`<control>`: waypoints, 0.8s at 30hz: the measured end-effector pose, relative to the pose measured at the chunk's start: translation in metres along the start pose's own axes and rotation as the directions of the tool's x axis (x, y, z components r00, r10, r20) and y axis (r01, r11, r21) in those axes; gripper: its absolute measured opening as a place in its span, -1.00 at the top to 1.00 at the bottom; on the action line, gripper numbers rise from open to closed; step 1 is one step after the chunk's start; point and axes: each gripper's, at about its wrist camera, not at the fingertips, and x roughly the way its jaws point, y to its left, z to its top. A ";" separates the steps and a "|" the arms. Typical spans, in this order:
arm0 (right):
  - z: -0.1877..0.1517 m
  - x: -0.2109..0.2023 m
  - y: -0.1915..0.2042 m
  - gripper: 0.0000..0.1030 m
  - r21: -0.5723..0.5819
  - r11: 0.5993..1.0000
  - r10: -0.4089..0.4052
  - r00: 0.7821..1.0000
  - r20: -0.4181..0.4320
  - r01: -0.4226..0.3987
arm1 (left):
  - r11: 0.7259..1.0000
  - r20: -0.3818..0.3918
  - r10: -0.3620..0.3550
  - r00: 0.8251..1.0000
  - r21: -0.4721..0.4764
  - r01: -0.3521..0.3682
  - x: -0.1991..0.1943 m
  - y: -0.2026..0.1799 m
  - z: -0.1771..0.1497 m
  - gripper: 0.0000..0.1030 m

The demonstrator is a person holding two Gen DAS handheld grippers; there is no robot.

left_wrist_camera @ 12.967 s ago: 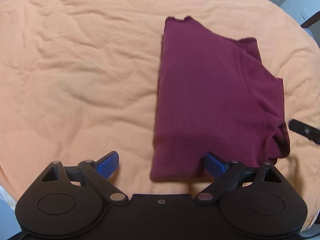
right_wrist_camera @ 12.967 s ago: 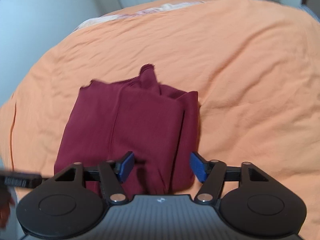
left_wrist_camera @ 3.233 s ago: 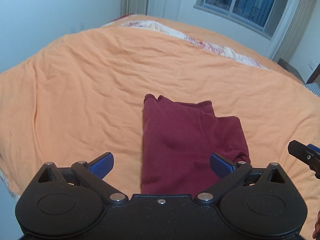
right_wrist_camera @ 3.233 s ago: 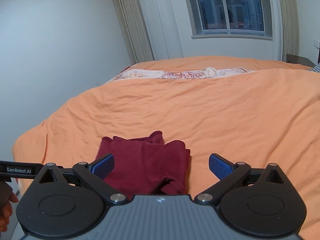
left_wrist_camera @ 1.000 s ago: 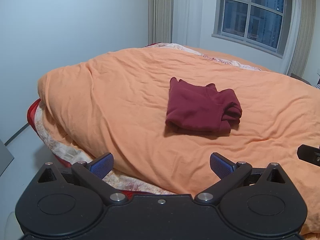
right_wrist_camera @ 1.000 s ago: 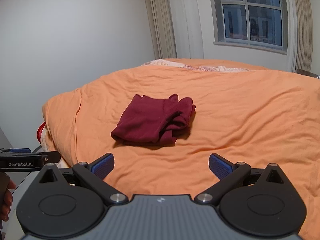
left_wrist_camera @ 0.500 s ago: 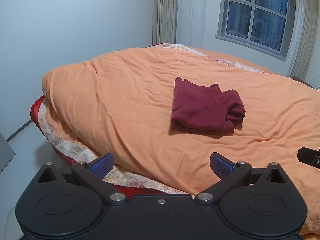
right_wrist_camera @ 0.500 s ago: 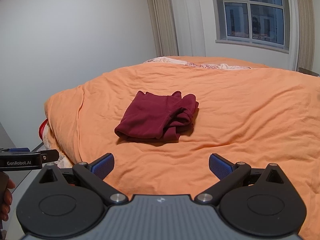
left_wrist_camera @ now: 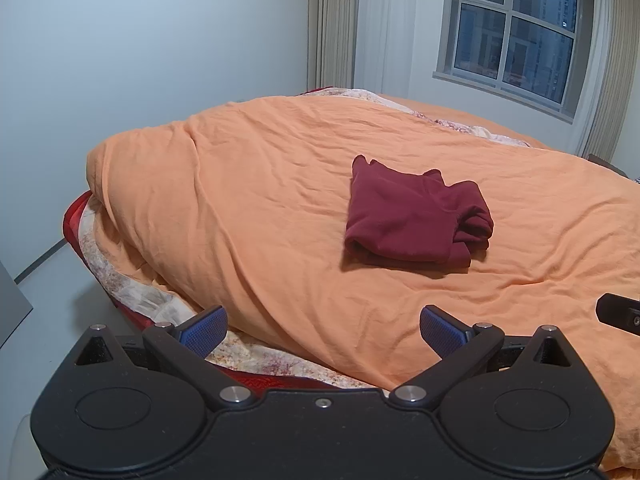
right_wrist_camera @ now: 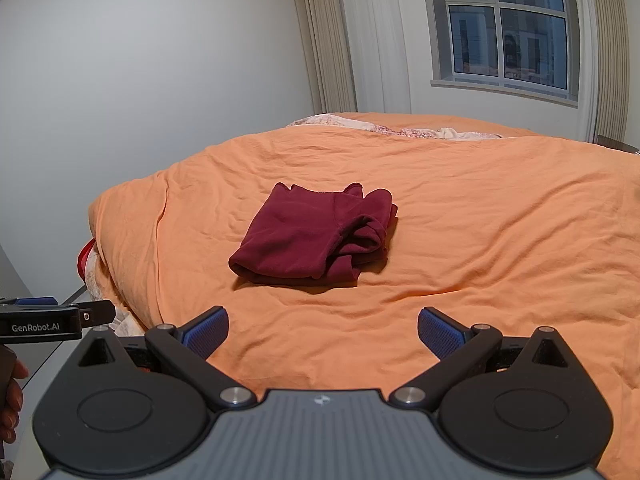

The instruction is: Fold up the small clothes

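Maroon top (left_wrist_camera: 408, 216) lies folded in a neat, thick pile on the orange blanket (left_wrist_camera: 260, 208), a bit toward the near left side of the bed. Its flat folded edge faces the cameras, and the bunched sleeves and layers show on its right side. In the right wrist view the same top (right_wrist_camera: 304, 236) sits in the middle of the picture, with soft wrinkles in the blanket (right_wrist_camera: 480, 240) all around it.

Nothing touches the top. The left claw (left_wrist_camera: 322, 326) is well apart from it, back past the edge of the bed, with its two blue pads wide apart and nothing between them. The right claw (right_wrist_camera: 322, 328) is also well back from the top, over the near part of the blanket, with its blue pads spread wide and holding nothing.

At the left edge of the right wrist view, a hand (right_wrist_camera: 10, 396) holds the other tool, and part of that tool shows with white letters on it.

Under the blanket, at the left corner of the bed, a flowery sheet (left_wrist_camera: 120, 280) and a red edge peek out. Behind the bed are a pale wall, long curtains (left_wrist_camera: 340, 28) and a window (left_wrist_camera: 516, 28) that looks dark outside.
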 end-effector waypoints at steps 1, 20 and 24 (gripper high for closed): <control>0.000 0.000 0.000 -1.00 0.001 1.000 0.000 1.000 -0.001 0.000 | 1.000 0.000 0.000 1.000 0.001 0.000 0.000 0.000 0.000 -0.99; 0.002 -0.001 -0.002 -1.00 0.010 1.000 -0.005 1.000 -0.004 0.005 | 1.000 -0.008 0.002 1.000 0.013 -0.002 0.003 -0.008 0.001 -0.99; 0.002 0.000 -0.003 -1.00 0.015 1.000 -0.008 1.000 -0.004 0.008 | 1.000 -0.009 0.001 1.000 0.014 -0.001 0.003 -0.009 0.002 -0.99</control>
